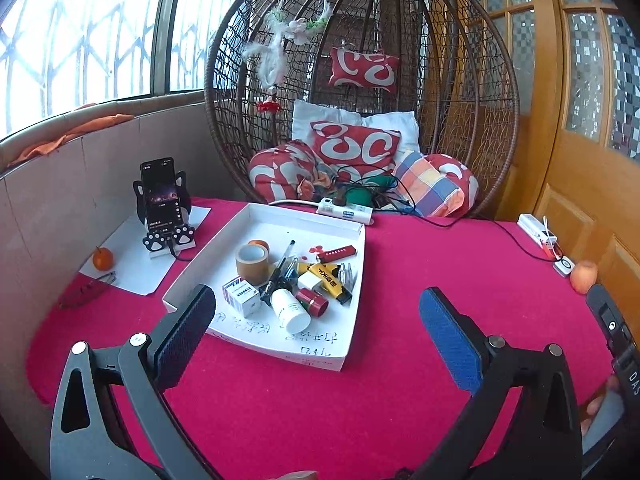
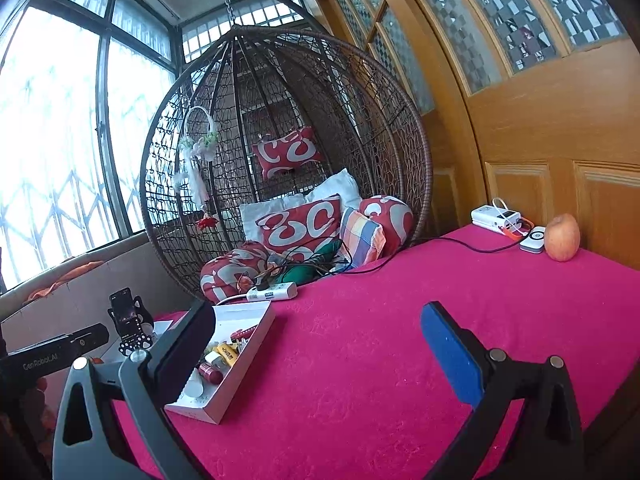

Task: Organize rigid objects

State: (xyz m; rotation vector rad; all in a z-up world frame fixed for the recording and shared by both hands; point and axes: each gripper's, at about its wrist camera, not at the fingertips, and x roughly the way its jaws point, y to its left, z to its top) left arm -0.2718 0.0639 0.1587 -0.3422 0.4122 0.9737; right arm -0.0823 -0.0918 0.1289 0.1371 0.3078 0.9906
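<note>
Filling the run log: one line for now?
left gripper open | right gripper open | both empty | items in white tray

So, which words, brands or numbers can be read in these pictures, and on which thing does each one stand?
"GenRobot.AI": on the black body of the left gripper, seen from the right wrist.
"DAS": partial letters on the right gripper, cut off by the frame edge.
Handwriting on the white tray: upside down, not readable.
Yellow tubes, small white box, phone: print too small or blurred.
</note>
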